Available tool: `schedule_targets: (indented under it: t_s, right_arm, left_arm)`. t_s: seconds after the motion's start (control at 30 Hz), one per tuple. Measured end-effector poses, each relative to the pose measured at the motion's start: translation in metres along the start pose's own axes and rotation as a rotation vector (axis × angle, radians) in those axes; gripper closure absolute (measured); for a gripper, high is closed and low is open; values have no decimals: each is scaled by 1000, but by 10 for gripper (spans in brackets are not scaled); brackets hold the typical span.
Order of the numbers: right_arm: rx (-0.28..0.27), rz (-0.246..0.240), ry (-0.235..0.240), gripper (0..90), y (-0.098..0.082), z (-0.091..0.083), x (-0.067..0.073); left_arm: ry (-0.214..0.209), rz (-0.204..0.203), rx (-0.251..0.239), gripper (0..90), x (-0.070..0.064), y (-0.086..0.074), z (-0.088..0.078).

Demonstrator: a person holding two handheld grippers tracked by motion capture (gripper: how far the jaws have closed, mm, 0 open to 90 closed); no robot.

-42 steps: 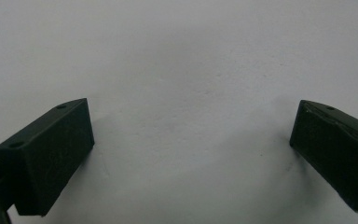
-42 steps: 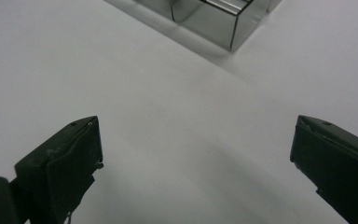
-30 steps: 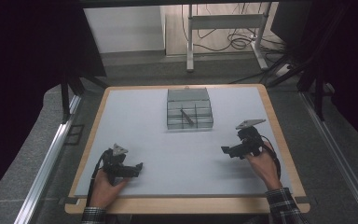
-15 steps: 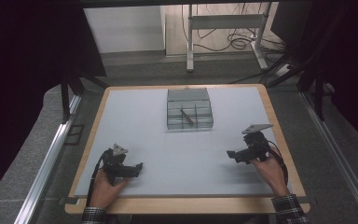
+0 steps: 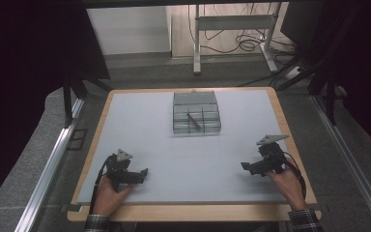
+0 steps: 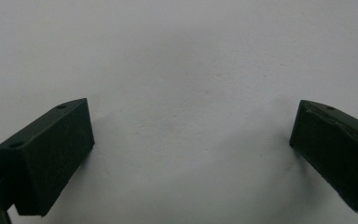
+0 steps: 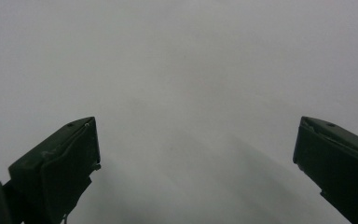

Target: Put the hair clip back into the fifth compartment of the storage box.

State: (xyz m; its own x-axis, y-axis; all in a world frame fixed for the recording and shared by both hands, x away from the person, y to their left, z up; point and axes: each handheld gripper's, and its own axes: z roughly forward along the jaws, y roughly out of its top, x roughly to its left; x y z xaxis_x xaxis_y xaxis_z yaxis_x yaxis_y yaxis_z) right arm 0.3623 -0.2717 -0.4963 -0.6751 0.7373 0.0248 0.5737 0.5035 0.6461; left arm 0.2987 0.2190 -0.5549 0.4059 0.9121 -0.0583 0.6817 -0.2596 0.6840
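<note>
So we've got a white-topped table (image 5: 183,154) with a wooden rim, and the one thing sitting on it is a clear plastic organizer box (image 5: 196,112) with little compartments, up at the far middle. There's a thin dark stick-like thing (image 5: 193,120) lying slanted across its front compartments; we can't tell what it is, too small.

Our left gripper (image 5: 142,173) is down at the near left of the table, held in the left hand (image 5: 110,192), pointing toward the right. Looking along it in the left gripper view, the left gripper (image 6: 191,140) has its fingers (image 6: 51,154) spread wide with just bare white table surface between them, holding nothing.

Our right gripper (image 5: 246,166) is at the near right, in the right hand (image 5: 287,181), with its grey three-cornered plate (image 5: 272,139) on top, and it's pointing left. In the right gripper view the right gripper (image 7: 196,158) is the same deal: fingers (image 7: 58,163) spread wide, nothing held, plain table below.

Both grippers are well apart from the box and from each other. Plaid sleeve cuffs (image 5: 305,220) peek in at the bottom edge.
</note>
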Motion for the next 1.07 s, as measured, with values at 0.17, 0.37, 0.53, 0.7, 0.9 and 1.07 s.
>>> schedule_targets:
  t_s: [0.17,0.37,0.53,0.7,0.9,1.07]
  right_arm:
    - [8,9,-7,2,-7,-2,-2]
    - [35,24,-10,2,-19,-3,-5]
    - [51,23,-16,2,-27,-2,-6]
    - [50,-1,-45,2,-35,1,-4]
    - [-13,-14,-80,0,-43,3,0]
    - [-33,-12,-80,0,-46,3,0]
  left_arm:
    - [0,0,0,0,0,0,0]
    - [0,0,0,0,0,0,0]
    - [0,0,1,0,0,0,0]
    - [0,0,1,0,0,0,0]
    - [0,0,1,0,0,0,0]
    - [0,1,0,0,0,0,0]
